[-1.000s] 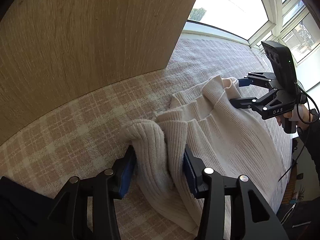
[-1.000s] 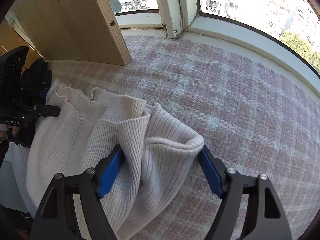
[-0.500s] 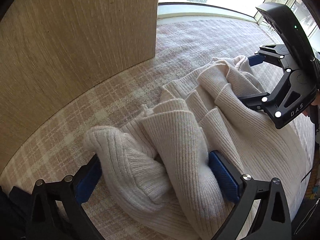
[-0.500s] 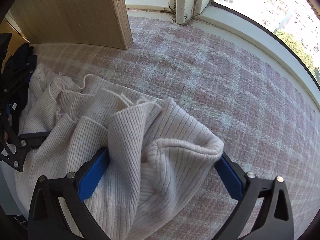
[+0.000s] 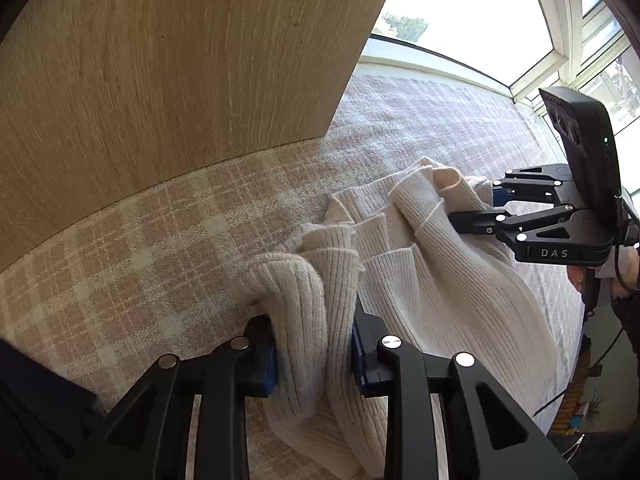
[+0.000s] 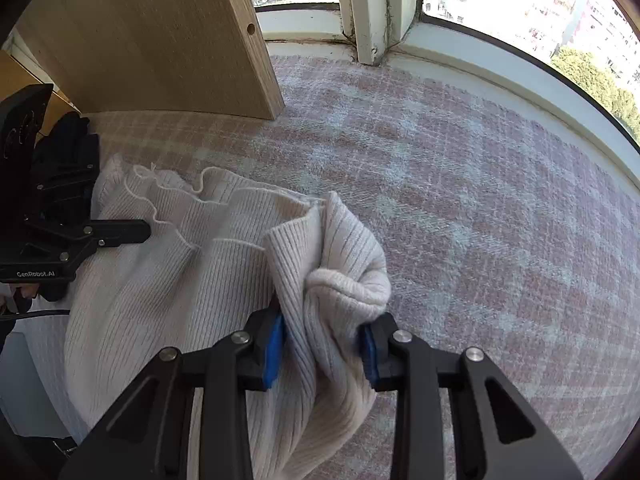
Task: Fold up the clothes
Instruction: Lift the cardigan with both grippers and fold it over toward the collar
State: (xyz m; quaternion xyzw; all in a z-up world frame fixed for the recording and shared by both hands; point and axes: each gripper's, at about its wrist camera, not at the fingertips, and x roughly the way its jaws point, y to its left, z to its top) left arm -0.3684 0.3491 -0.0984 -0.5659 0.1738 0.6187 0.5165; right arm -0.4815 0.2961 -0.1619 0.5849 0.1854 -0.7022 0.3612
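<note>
A cream ribbed knit sweater (image 5: 440, 280) lies crumpled on a pink plaid cover (image 5: 140, 248). In the left wrist view my left gripper (image 5: 314, 356) is closing, its blue pads pressing a thick bunch of the sweater's near edge. In the right wrist view my right gripper (image 6: 324, 344) is closing too, its pads squeezing a rolled fold of the sweater (image 6: 180, 280). Each gripper shows in the other's view: the right gripper (image 5: 476, 205) at the sweater's far corner, the left gripper (image 6: 124, 216) at its left edge. Both point steeply down.
A tall wooden panel (image 5: 160, 80) stands on the cover close behind the left gripper, and it also shows in the right wrist view as the wooden panel (image 6: 160, 40). A white window frame (image 6: 372, 20) and sill border the plaid cover (image 6: 480, 220) at the far side.
Half a second ago both grippers stood wide around big bunches of sweater. Now both have closed in and pinch narrower folds. The hands have hardly shifted.
</note>
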